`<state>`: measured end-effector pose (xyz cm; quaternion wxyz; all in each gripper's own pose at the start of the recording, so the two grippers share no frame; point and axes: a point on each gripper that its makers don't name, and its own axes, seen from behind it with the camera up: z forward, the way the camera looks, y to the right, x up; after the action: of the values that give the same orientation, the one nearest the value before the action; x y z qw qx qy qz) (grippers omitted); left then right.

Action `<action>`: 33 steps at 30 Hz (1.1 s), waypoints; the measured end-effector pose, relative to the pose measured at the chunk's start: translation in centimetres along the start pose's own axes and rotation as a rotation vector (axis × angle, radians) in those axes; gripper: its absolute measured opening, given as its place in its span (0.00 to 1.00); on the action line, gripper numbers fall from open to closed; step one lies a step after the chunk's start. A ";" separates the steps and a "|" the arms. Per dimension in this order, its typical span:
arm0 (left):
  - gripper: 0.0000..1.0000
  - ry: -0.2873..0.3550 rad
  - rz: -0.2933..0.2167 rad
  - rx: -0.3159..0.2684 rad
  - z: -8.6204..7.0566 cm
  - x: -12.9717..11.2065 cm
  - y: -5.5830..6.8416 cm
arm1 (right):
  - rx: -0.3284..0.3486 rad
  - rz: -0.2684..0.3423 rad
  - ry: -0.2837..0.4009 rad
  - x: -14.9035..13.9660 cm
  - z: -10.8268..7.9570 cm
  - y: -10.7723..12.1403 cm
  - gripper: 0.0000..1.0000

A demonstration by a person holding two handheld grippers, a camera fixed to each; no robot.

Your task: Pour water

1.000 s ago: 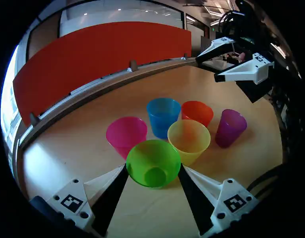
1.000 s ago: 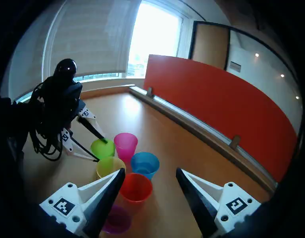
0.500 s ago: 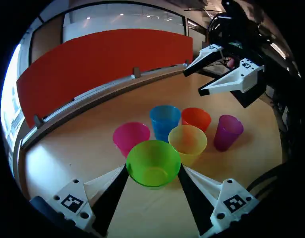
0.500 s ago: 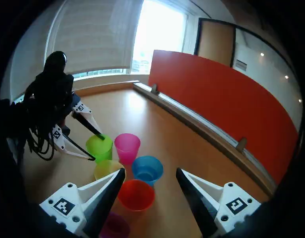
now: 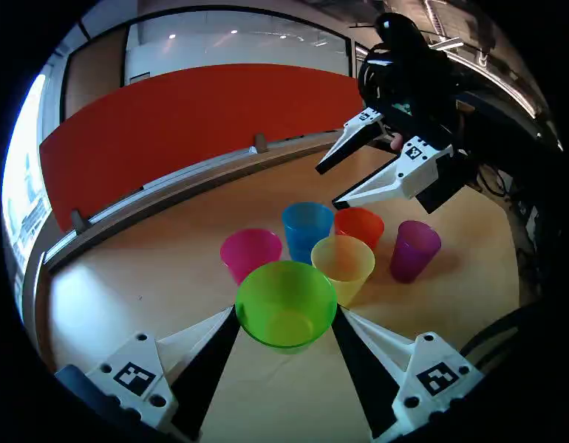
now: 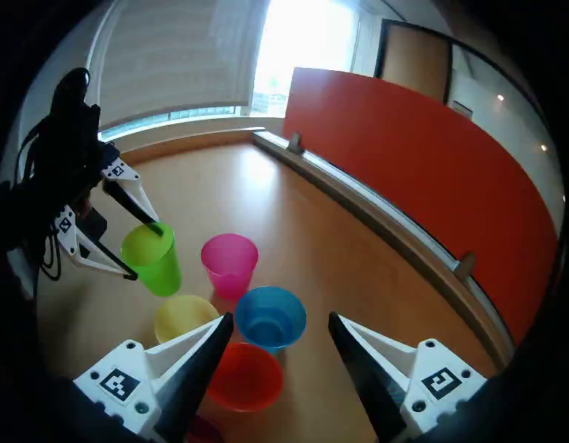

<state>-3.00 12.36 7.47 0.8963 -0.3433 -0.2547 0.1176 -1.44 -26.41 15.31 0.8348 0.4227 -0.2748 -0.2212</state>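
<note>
My left gripper [image 5: 286,310] is shut on a green cup [image 5: 286,299], one finger on each side of its wall. In the right gripper view that green cup [image 6: 150,255] hangs left of the cluster, held by the left gripper [image 6: 146,253]. On the wooden table stand a pink cup [image 5: 250,251], a blue cup [image 5: 307,229], an orange cup [image 5: 358,225], a yellow cup [image 5: 343,266] and a purple cup [image 5: 414,249]. My right gripper [image 6: 278,319] is open above the blue cup [image 6: 270,317] and the orange cup [image 6: 246,376], holding nothing. It also shows as the right gripper [image 5: 327,187] over the far cups.
A long red partition [image 5: 196,125] runs along the table's far edge behind a raised wooden ledge [image 5: 174,173]. Bare tabletop [image 5: 137,280] spreads left of the cups. A person's dark sleeve and cables [image 5: 432,88] sit behind the right gripper. A bright window [image 6: 307,44] lies beyond.
The left gripper has drawn the green cup back from the cluster and up off the table. The right gripper has moved in closer over the blue and orange cups.
</note>
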 end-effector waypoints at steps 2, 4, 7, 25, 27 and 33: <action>0.87 0.004 0.002 0.002 -0.2 0.0 0.0 | 0.006 -0.004 -0.013 -0.1 0.5 -0.1 1.00; 0.87 0.008 0.003 0.001 -0.5 0.0 0.0 | 0.012 -0.007 -0.024 -0.2 1.0 -0.3 1.00; 0.87 0.014 0.003 -0.001 -0.7 0.1 0.1 | 0.019 -0.010 -0.037 -0.4 1.6 -0.6 1.00; 0.87 0.039 -0.012 -0.015 -1.3 0.6 0.2 | 0.033 0.003 -0.103 -1.1 3.4 -1.1 1.00; 0.87 0.040 -0.013 -0.016 -1.4 0.7 0.3 | 0.038 0.010 -0.109 -1.2 3.6 -1.1 1.00; 0.87 0.040 -0.010 -0.016 -1.4 0.8 0.4 | 0.047 0.012 -0.126 -1.5 4.2 -1.1 0.99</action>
<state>-1.59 12.13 6.61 0.8991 -0.3515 -0.2393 0.1042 -5.41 -28.55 16.03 0.8070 0.4256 -0.3344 -0.2361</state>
